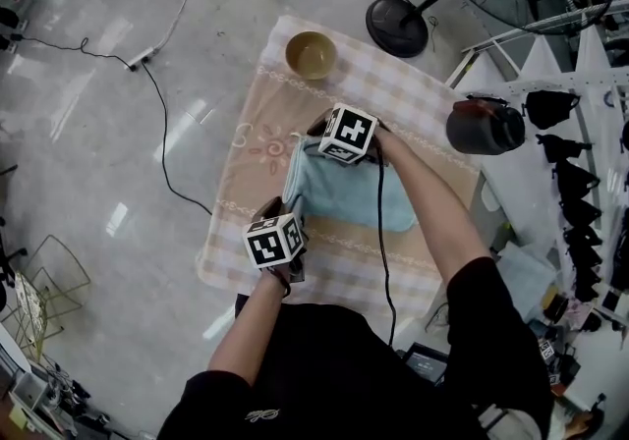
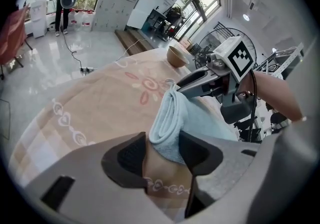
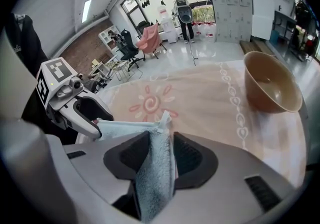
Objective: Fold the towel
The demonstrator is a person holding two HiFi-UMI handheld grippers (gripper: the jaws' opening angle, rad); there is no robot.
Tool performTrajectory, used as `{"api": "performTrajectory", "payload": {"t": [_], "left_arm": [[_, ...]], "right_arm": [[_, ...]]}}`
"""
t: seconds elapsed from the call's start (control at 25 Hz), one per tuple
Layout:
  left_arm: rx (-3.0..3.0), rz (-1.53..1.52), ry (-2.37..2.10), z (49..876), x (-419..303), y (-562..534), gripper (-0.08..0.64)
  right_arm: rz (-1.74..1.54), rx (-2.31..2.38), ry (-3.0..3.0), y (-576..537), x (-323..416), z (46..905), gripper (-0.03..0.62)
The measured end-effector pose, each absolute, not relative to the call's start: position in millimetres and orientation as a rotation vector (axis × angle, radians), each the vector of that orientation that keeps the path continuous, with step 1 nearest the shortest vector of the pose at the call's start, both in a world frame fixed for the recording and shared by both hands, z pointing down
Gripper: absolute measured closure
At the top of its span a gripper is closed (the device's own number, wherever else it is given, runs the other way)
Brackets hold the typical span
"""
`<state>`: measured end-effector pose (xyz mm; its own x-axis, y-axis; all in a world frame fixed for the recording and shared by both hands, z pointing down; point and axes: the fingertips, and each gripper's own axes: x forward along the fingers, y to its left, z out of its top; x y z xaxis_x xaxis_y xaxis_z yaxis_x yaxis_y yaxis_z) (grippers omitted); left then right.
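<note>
A light blue towel (image 1: 354,197) lies folded on a pink and beige checked cloth (image 1: 393,94) on the floor. My left gripper (image 1: 287,204) is at the towel's near left corner. In the left gripper view the rolled edge of the towel (image 2: 170,118) sits between the jaws of my left gripper (image 2: 165,155), against the right pad, with a slit beside the left one. My right gripper (image 1: 311,138) is at the far left corner. There it (image 3: 161,155) is shut on a strip of towel (image 3: 157,168), whose corner pokes up past the pads.
A tan bowl (image 1: 311,54) stands on the cloth's far end. Beyond it are a fan's black round base (image 1: 396,26) and a dark jug (image 1: 484,127). A white rack (image 1: 580,134) fills the right side. A black cable and power strip (image 1: 142,58) lie on the grey floor at the left.
</note>
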<state>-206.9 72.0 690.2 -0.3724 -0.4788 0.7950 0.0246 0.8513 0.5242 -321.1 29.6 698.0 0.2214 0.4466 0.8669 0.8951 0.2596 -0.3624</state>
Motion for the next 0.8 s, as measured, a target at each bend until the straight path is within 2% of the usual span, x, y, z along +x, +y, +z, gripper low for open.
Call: {"api": "performTrajectory", "payload": {"t": [0.32,0.4,0.64,0.8], "left_arm": [[0.328,-0.476,-1.901,693.3,-205.4,72.1,0.372],[0.334,-0.466,-1.897,693.5,-204.6,71.6,0.387],[0.314,-0.468,-1.899,695.0,-205.9,70.1,0.410],[0.313,-0.513,-1.901,695.0,-211.1,73.4,0.472]], "right_arm": [[-0.597,-1.346,-1.374,28.9,-321.2,700.9,0.468],[-0.628,-1.348,-1.378,30.5,-317.3,701.5,0.494],[-0.663,-1.358,-1.405,30.7,-317.3,702.8,0.495],[-0.646,-1.378,-1.410,30.7,-317.0,701.7,0.528]]}}
